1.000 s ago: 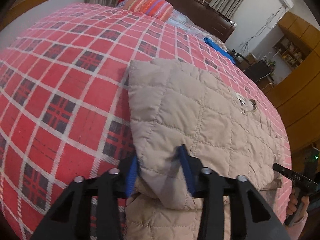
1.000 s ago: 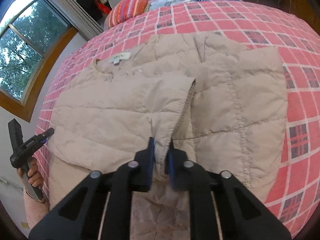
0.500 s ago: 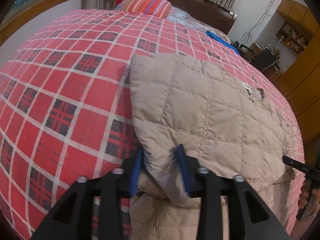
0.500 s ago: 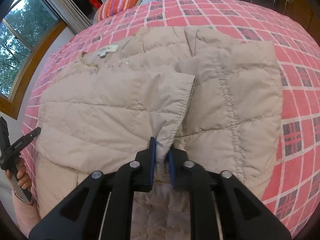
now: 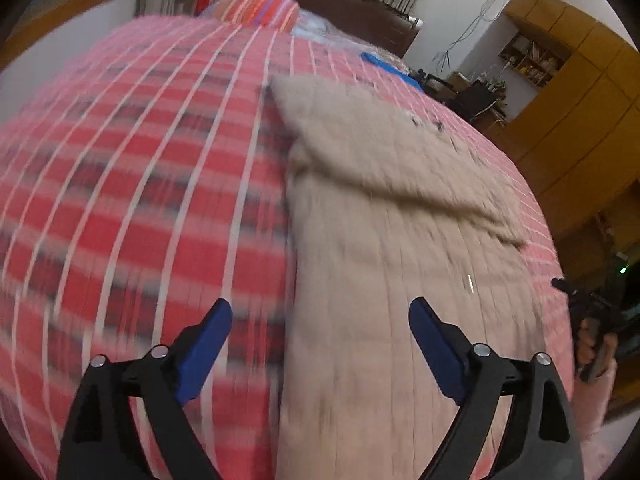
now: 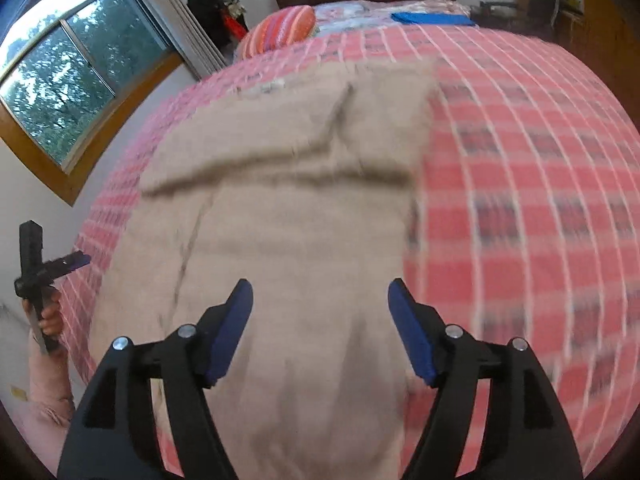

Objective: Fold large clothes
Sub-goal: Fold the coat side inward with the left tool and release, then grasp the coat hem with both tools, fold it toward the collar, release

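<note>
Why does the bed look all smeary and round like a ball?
Left wrist view: the red checked bedspread and beige quilted jacket are streaked by motion blur, while the left gripper stays sharp. Right wrist view: same smear on the jacket, with the right gripper crisp. The fisheye lens bulges the bed in both views.

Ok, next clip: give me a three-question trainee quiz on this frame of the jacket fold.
1. True or false: the left gripper is clamped on the beige quilted jacket.
2. What does the jacket lie on? A) a wooden floor B) a red plaid bedspread C) a chair
3. Fill in: the jaws of the right gripper stand ____.

Key
1. False: its jaws are spread and nothing is between them.
2. B
3. Open, above the jacket.
</note>
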The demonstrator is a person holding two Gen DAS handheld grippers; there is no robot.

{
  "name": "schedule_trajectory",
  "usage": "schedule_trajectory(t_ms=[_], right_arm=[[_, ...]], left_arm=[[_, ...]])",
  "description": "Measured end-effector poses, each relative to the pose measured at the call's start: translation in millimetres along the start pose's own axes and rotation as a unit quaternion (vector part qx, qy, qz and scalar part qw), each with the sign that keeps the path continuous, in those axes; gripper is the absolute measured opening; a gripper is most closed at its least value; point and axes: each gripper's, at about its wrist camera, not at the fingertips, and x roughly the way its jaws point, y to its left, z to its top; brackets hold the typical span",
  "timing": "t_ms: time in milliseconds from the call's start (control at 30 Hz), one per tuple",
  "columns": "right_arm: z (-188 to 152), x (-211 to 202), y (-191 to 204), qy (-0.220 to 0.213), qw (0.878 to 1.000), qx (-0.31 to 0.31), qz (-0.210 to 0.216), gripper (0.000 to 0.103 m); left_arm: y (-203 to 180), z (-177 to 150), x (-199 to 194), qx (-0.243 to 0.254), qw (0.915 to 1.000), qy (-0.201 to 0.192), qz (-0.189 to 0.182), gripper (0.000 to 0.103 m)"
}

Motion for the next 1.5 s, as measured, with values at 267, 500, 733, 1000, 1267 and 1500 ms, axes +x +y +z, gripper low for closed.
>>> schedule_trajectory(t_ms=[267, 500, 733, 1000, 1267, 1500], right_arm=[[-96.3, -26.1, -4.9, 0.022, 1.000, 0.022, 0.001, 0.070], [-127.4, -22.7, -20.0, 0.039, 0.998, 0.049, 0.003, 0.069], [-131.3, -4.7, -27.9, 0.061, 0.996, 0.062, 0.005, 0.051], [-134.8, -7.5, -30.0, 0.050, 0.996, 0.061, 0.029, 0.015], [-120.8, -34.3, -24.4, 0.013, 0.996, 0.058, 0.064, 0.010], [-84.9, -64.0, -4.1, -0.026, 0.997, 0.021, 0.069, 0.010]], left_arm=[[1.3, -77.7, -22.7, 0.005, 0.9995, 0.024, 0.020, 0.091], [4.5, -96.2, -7.6, -0.001, 0.9991, 0.039, 0.019, 0.091], [-2.4, -107.9, 9.4, 0.008, 0.9983, 0.058, 0.007, 0.089], [-12.9, -107.4, 8.7, 0.028, 0.9975, 0.053, 0.038, 0.025], [-23.6, -96.4, -16.0, 0.017, 0.9995, 0.023, 0.012, 0.011], [-45.2, -66.6, -40.6, 0.043, 0.9989, -0.021, 0.001, 0.010]])
